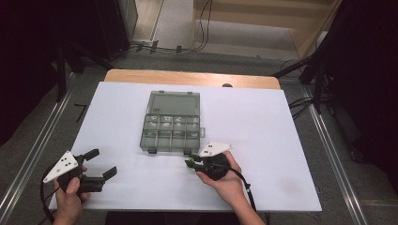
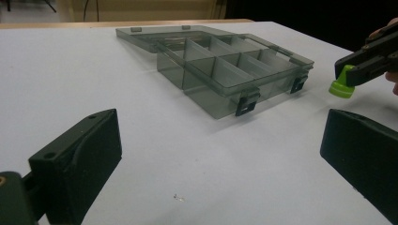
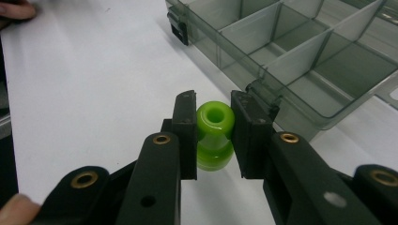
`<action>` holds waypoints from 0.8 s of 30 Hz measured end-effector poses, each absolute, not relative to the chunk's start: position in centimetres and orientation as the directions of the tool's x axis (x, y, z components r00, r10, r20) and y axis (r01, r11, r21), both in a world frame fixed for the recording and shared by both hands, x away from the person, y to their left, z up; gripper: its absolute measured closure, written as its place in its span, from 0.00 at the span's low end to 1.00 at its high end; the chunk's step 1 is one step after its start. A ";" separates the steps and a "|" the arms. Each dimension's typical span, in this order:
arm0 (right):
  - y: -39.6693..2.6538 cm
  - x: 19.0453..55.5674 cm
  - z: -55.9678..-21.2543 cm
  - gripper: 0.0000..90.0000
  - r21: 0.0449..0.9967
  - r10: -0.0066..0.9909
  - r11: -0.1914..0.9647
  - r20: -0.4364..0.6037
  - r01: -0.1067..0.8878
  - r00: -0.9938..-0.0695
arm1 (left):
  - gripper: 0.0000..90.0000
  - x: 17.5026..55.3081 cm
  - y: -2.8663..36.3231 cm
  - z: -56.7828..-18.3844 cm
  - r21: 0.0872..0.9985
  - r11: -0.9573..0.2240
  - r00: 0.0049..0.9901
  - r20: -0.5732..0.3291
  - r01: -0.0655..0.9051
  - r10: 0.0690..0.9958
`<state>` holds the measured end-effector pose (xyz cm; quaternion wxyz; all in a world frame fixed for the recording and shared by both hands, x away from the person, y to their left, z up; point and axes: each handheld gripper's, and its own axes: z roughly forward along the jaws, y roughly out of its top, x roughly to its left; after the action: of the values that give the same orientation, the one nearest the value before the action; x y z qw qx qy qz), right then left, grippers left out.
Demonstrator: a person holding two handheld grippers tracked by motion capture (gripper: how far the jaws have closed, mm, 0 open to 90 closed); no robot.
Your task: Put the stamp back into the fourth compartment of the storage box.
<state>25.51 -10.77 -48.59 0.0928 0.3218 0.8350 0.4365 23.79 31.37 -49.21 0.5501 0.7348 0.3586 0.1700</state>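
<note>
Two claws: right claw (image 3: pixel 214 136) grips green bead (image 3: pixel 215 133) beside open organizer box (image 1: pixel 172 123); left claw (image 2: pixel 220 154) released.

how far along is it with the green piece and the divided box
Done: the clear divided box lies open, its compartments looking empty. In hand: the right gripper is shut on a green bead-like piece beside the box's near edge. Left: placing it in a compartment. The left gripper waits open over bare table.

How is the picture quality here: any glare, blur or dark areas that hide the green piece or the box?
High view: table evenly lit, surroundings dark, green piece tiny. Left gripper view: sharp on the box, near jaws soft. Right gripper view: green piece crisp with a small glare spot, clamped in the right gripper.
</note>
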 end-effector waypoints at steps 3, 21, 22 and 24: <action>-10.9 25.7 -48.3 0.79 0.790 0.628 0.404 0.127 0.461 -0.767 | 0.00 23.8 31.3 -49.2 0.931 -0.141 0.686 -0.141 0.338 0.714; -11.8 26.5 -46.3 0.79 0.803 0.641 0.373 0.139 0.464 -0.755 | 0.00 23.9 31.6 -49.2 0.931 -0.110 0.683 -0.172 0.349 0.710; -11.9 26.6 -46.3 0.79 0.802 0.642 0.373 0.141 0.467 -0.754 | 0.00 23.9 31.6 -49.2 0.931 -0.109 0.682 -0.173 0.349 0.710; -12.1 26.7 -46.3 0.79 0.799 0.644 0.374 0.142 0.471 -0.752 | 0.00 23.9 31.6 -49.2 0.930 -0.120 0.686 -0.165 0.347 0.708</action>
<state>26.72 -12.05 -46.26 0.0971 0.3386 0.8232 0.4454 23.94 31.60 -49.24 0.5565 0.7304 0.3612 0.1621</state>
